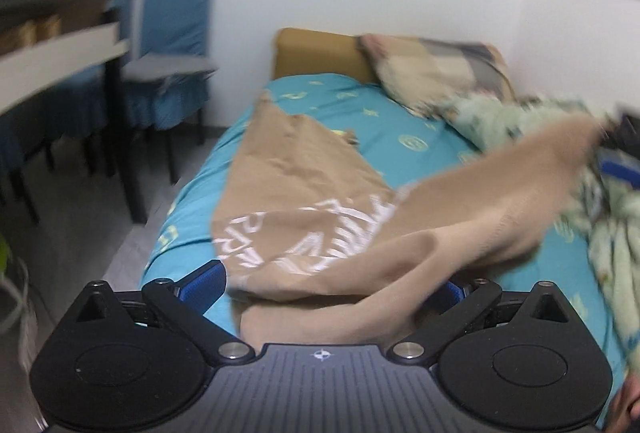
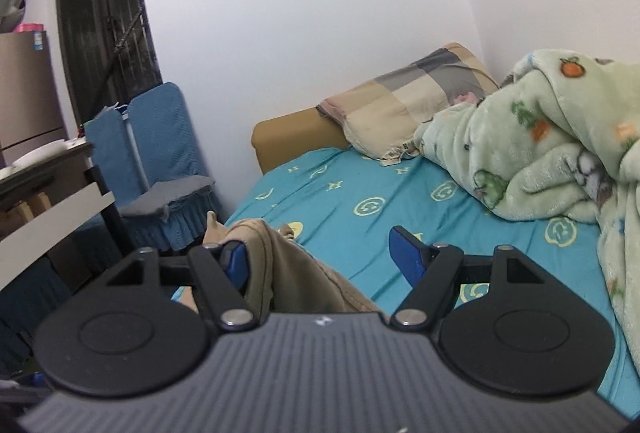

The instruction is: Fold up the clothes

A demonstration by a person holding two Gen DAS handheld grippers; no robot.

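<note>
Lying across the bed, the tan garment drapes between both spread grippers, left gripper and right gripper, neither pinching it.

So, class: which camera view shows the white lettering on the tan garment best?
The left wrist view: the tan garment lies spread out, lettering facing up. The right wrist view shows only a bunched fold, no lettering.

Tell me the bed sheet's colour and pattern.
The bed sheet is turquoise with pale yellow-green symbols, clearest in the right wrist view.
</note>
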